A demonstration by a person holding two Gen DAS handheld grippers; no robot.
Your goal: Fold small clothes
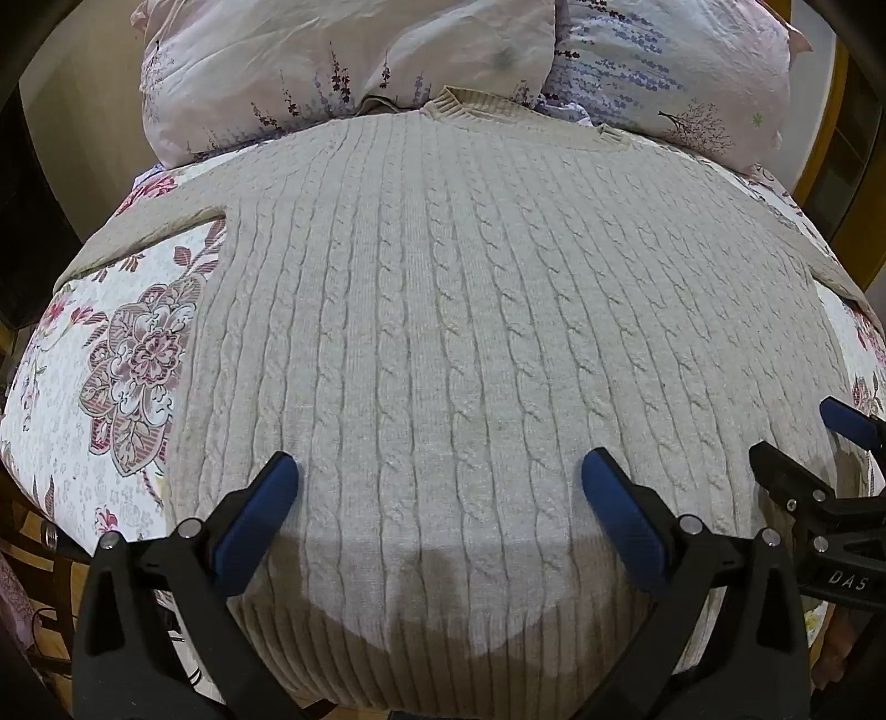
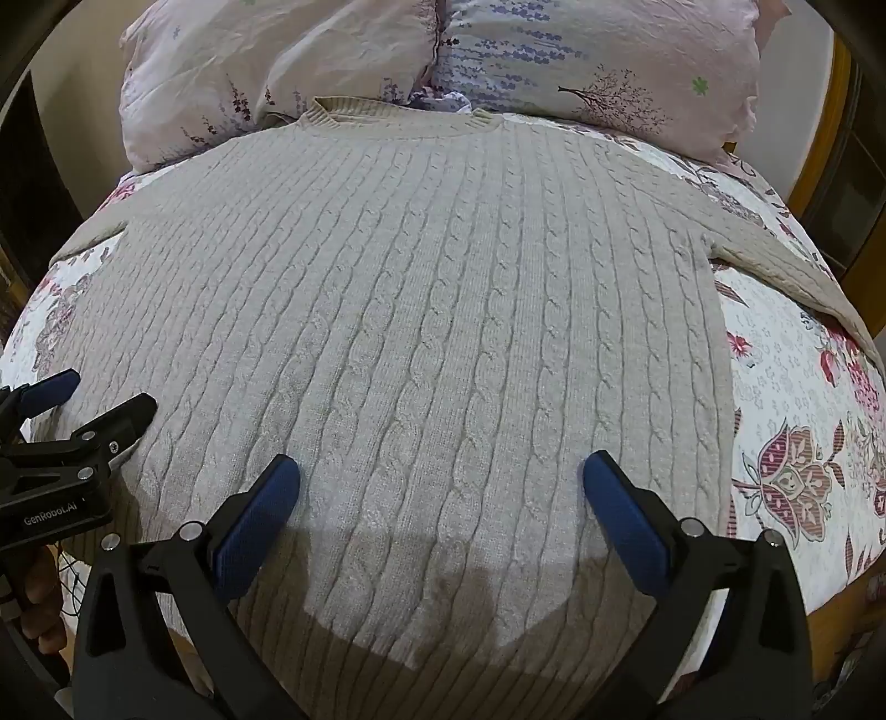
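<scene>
Sweater [image 1: 459, 332] lies flat, unfolded on the floral bedspread [image 1: 127, 354], collar at far end by the pillows [image 1: 343, 50], both sleeves out to the sides. No fold made yet imo, whole job left. Left gripper [image 1: 440, 482] and right gripper [image 2: 441, 482] hover over near hem, fingers spread wide, pinching nothing.

sweater [image 1: 443, 332] hem cut off by the bottom edge, both sleeve ends out of frame, pillows [image 1: 354, 61] cropped at the top edge

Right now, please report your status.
Both claws open, left claw, right claw, holding nothing. Sweater flat on bed, unfolded. Pillows beyond the collar, nothing in the way.
</scene>
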